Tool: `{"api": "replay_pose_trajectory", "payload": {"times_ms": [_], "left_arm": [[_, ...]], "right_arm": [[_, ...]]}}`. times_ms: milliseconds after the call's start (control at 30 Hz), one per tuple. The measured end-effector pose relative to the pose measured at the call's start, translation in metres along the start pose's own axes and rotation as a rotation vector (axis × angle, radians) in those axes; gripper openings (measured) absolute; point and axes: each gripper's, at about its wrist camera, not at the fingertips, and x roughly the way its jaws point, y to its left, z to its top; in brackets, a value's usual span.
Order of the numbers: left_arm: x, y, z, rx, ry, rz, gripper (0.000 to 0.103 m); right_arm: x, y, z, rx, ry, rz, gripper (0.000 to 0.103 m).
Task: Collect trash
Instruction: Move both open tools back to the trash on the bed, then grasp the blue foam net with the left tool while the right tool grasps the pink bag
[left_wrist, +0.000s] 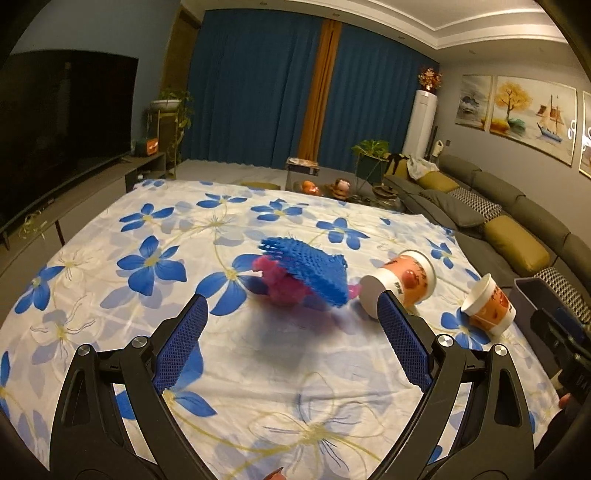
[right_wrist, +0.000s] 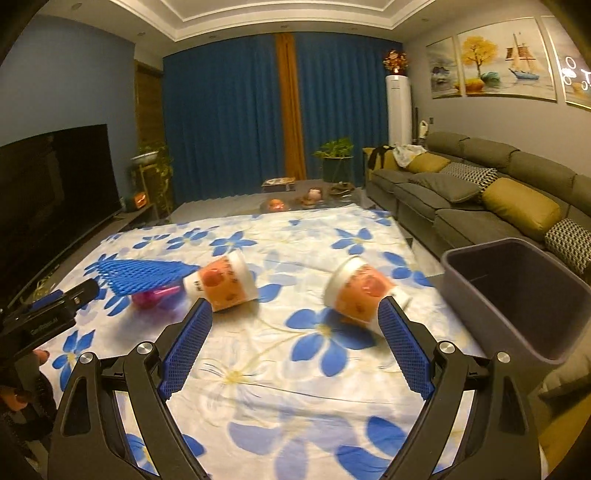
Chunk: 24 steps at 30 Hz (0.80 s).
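Observation:
A blue foam net (left_wrist: 310, 269) lies over a crumpled pink wrapper (left_wrist: 282, 286) in the middle of the flowered cloth (left_wrist: 155, 229). Two orange and white paper cups lie tipped on their sides: one (left_wrist: 400, 282) right of the net, the other (left_wrist: 487, 304) near the cloth's right edge. My left gripper (left_wrist: 293, 312) is open, a short way in front of the net. In the right wrist view, my right gripper (right_wrist: 295, 314) is open between the two cups (right_wrist: 223, 282) (right_wrist: 360, 291), its right finger close to the nearer one. The blue net (right_wrist: 142, 275) and pink wrapper (right_wrist: 153, 297) lie to the left.
A grey bin (right_wrist: 513, 295) stands off the cloth's right edge, beside a grey sofa (right_wrist: 480, 192) with yellow cushions. A dark TV (left_wrist: 62, 129) on a low stand lines the left. A low table (right_wrist: 306, 194) with small items sits beyond the cloth.

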Motion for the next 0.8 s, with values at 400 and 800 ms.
{"api": "replay_pose_trajectory", "payload": {"times_ms": [400, 800], "left_arm": [[0.054, 0.018, 0.016, -0.126, 0.137, -0.174, 0.054], [0.042, 0.039, 0.020, -0.216, 0.105, -0.256, 0.004]], "right_arm": [[0.032, 0.045, -0.003, -0.048, 0.052, 0.056, 0.088], [0.054, 0.082, -0.008, -0.098, 0.098, 0.119, 0.088]]}}
